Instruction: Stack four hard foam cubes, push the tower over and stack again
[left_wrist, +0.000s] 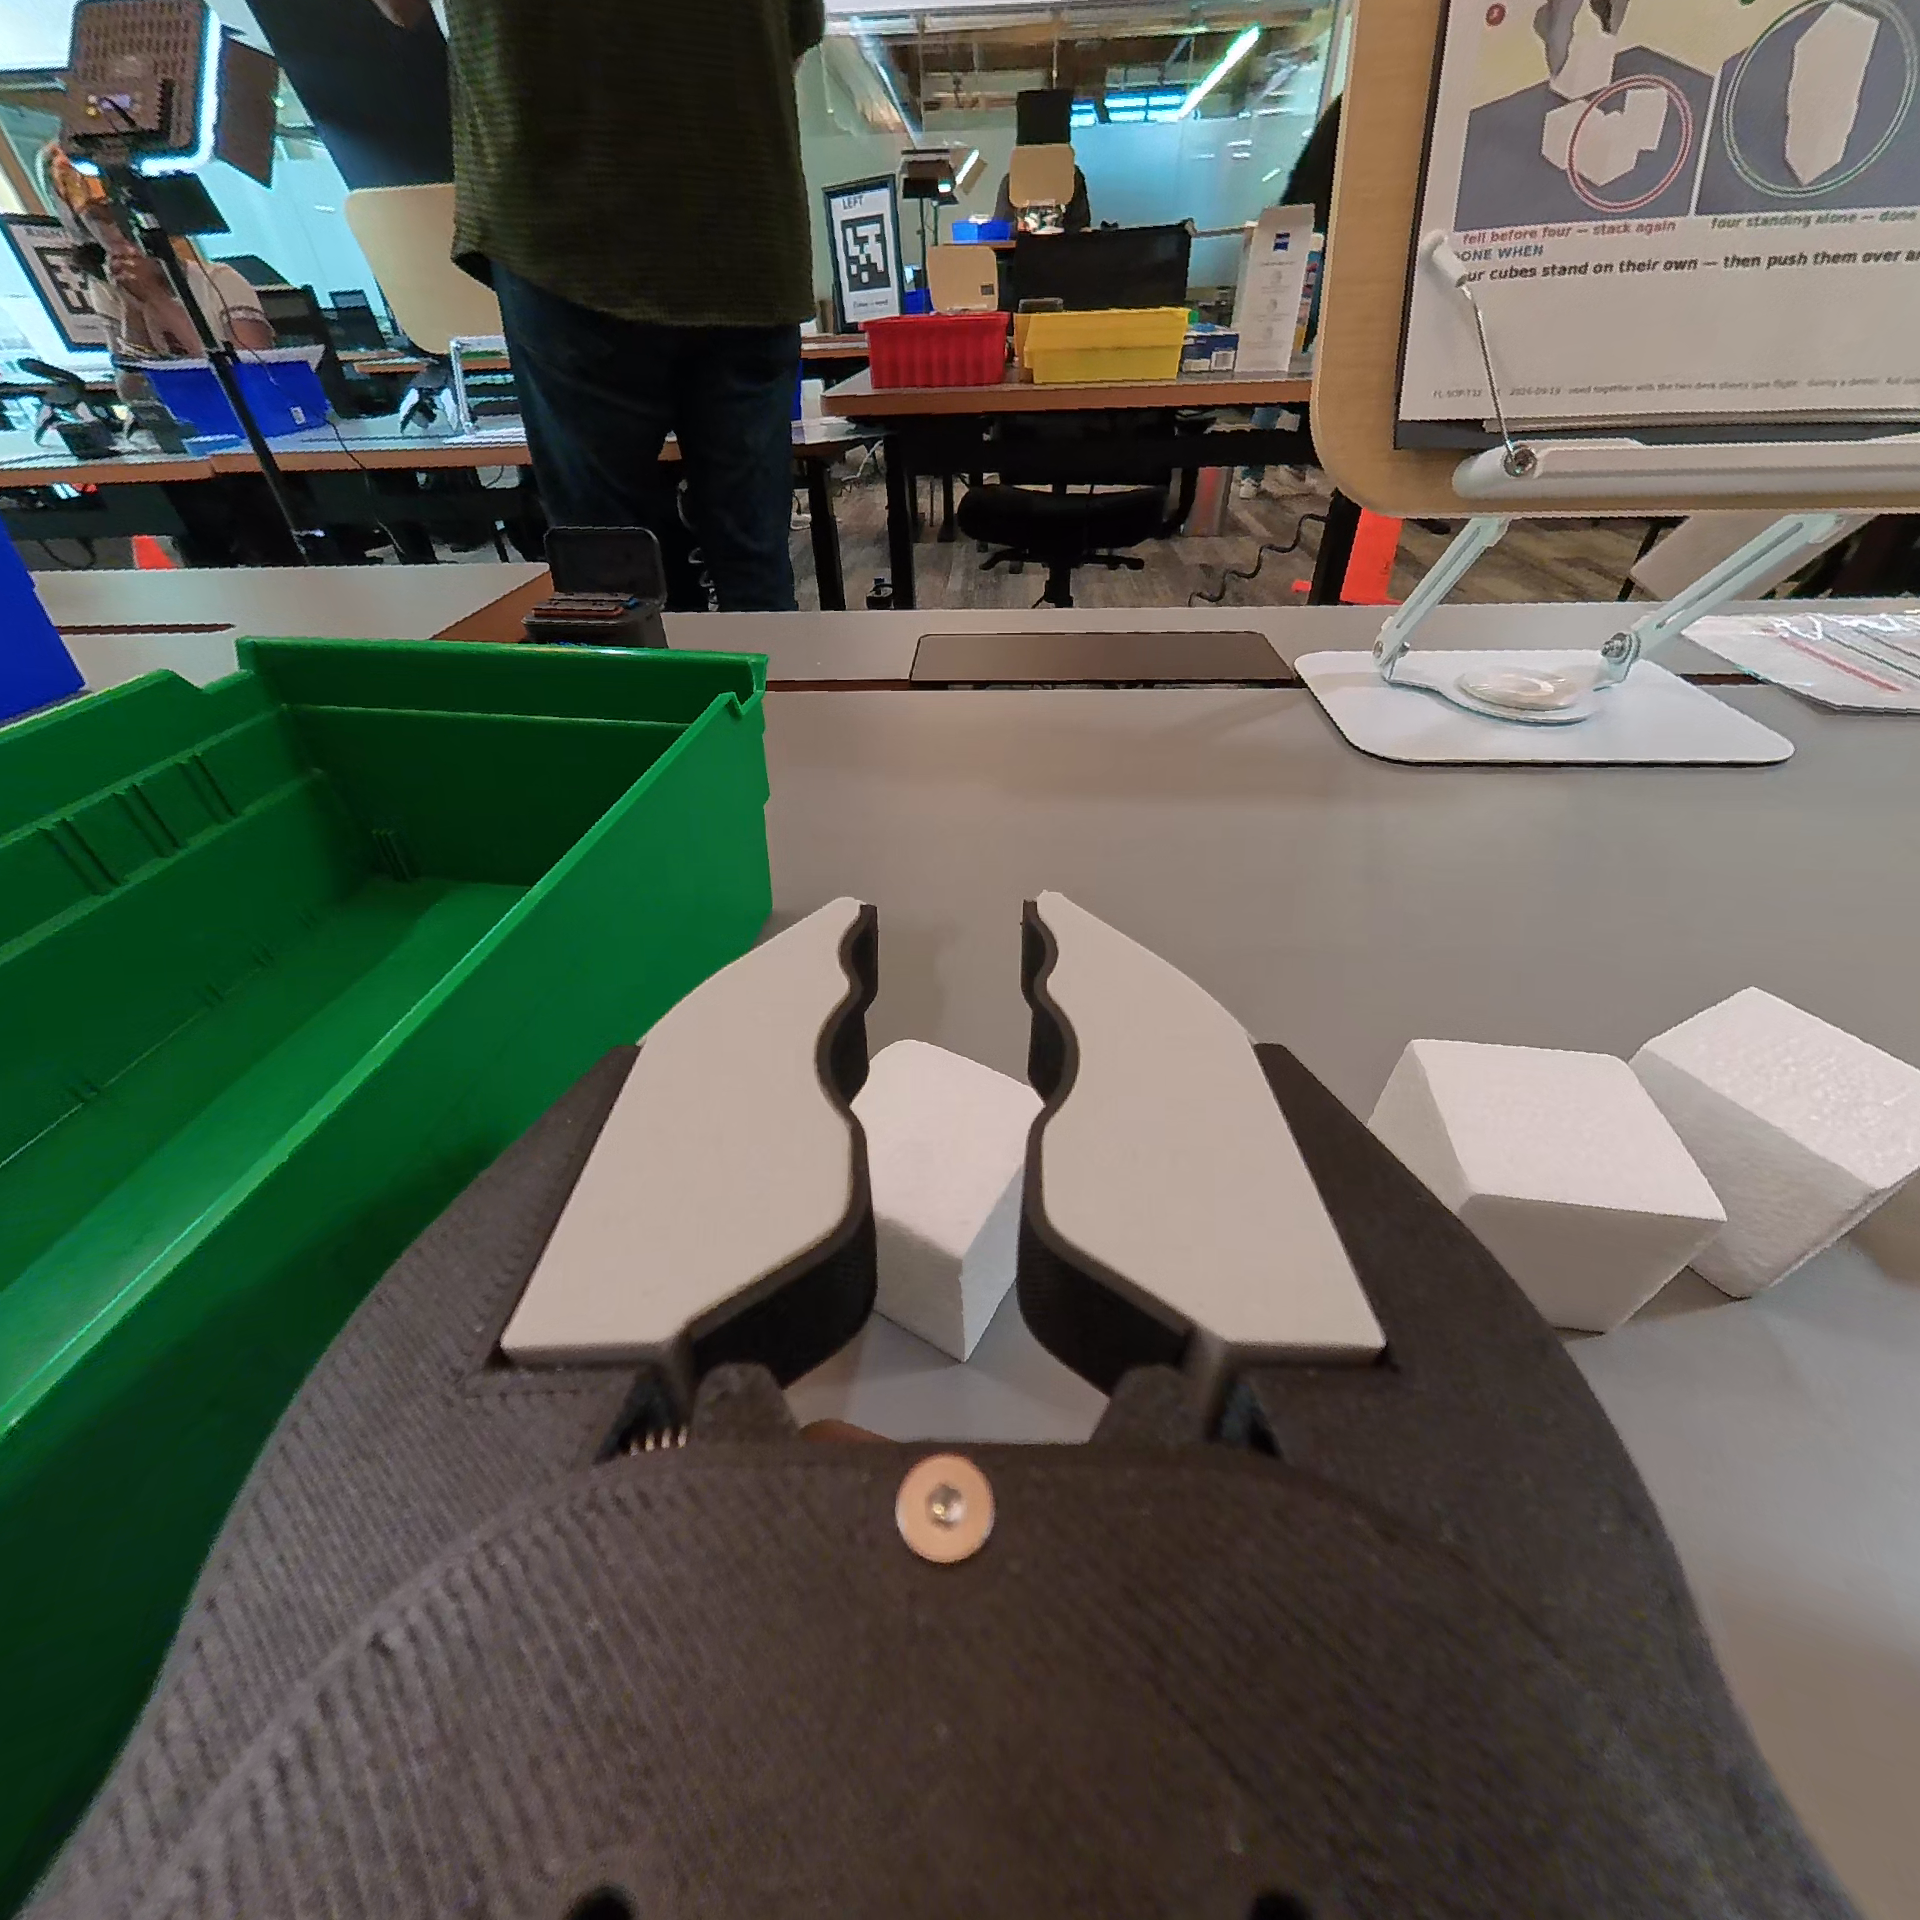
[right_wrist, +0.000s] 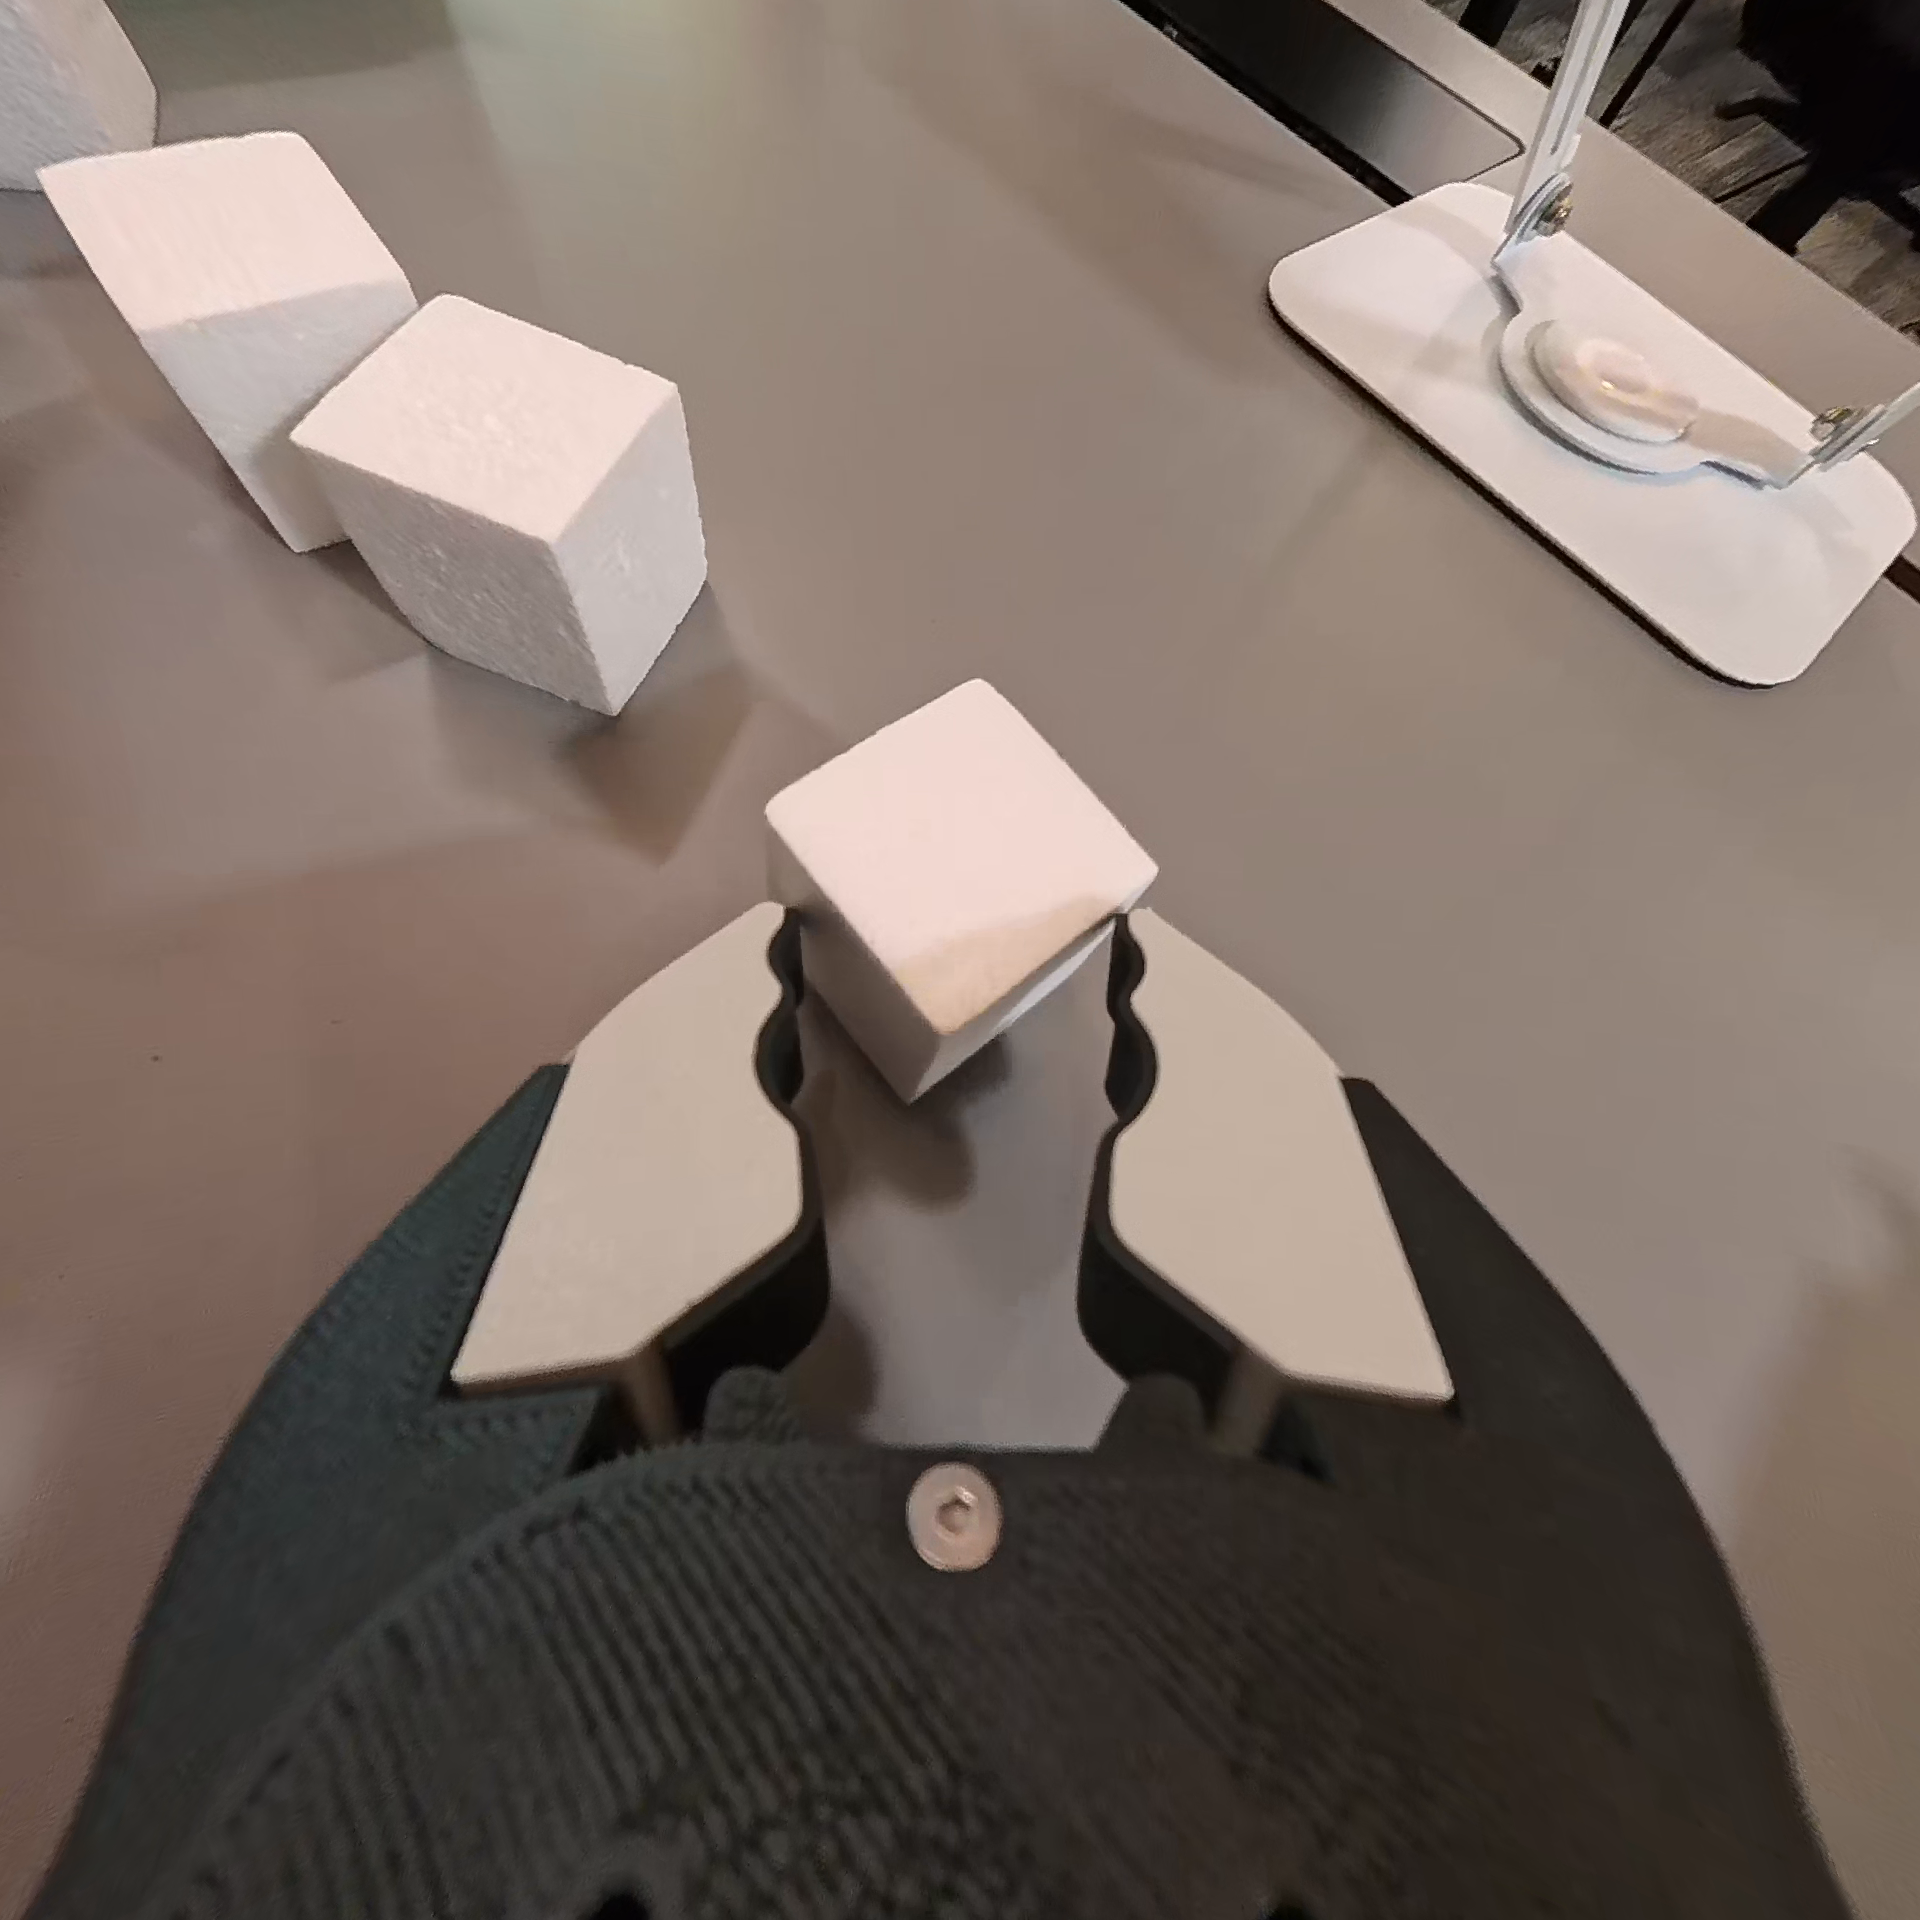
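The left gripper sits low over the grey table with its jaws set fairly close, and a small white foam cube lies between the two fingers near their base; the fingers press close on both its sides, though whether they actually clamp it I cannot tell. Just to its left stands an open green bin, and to its right two larger foam cubes lie tilted on the table, touching one another. Farther back rests the white base of a document stand, which carries a printed sheet, and beyond the table edge a person stands in dark trousers. The right gripper is spread wide open, and a small foam cube sits on the table right at its fingertips, turned corner-on to the camera, partly inside the gap without being squeezed. The two bigger cubes lie off to the left, and the stand base lies to the right
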